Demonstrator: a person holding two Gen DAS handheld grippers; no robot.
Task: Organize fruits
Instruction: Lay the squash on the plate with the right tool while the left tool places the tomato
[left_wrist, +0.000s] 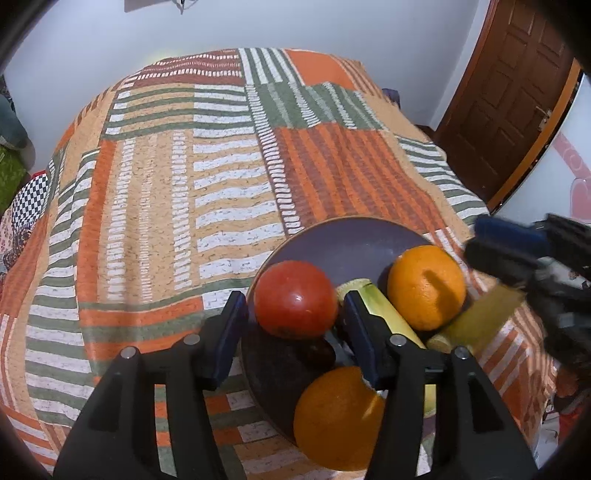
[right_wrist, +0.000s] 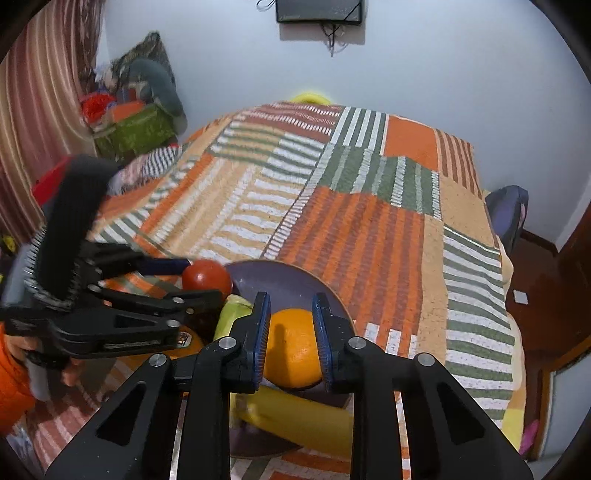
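Straddling the red apple (left_wrist: 295, 300), the left gripper (left_wrist: 293, 332) hangs over the dark plate (left_wrist: 347, 240) with its fingers spread wide, one blue pad at the apple's 9 o'clock side and the other at its 3 o'clock side, neither clearly touching the skin. On that same plate an orange (left_wrist: 426, 286) sits at 3 o'clock from the apple, a second orange (left_wrist: 338, 417) lies at 6 o'clock near the plate's near rim, and a green-yellow banana (left_wrist: 384, 310) runs between them; something dark under the apple is too shadowed to name. In the right wrist view the right gripper (right_wrist: 291, 339) has its fingers apart around an orange (right_wrist: 293, 347), pads just beside its flanks, with a banana (right_wrist: 295, 417) lying at 6 o'clock below it; whether the pads press the peel I cannot tell. Everything rests on a striped patchwork bedspread (left_wrist: 166, 184), a soft base that may let the plate tip. The step in hand looks like taking one fruit in each gripper. To do it well, each gripper should centre its pads on the widest girth of its round fruit, close gently so the fruit does not squirt out, and lift straight up so the neighbours and the banana stay put. With both grippers crowded over one plate, lifting one at a time would avoid a collision.
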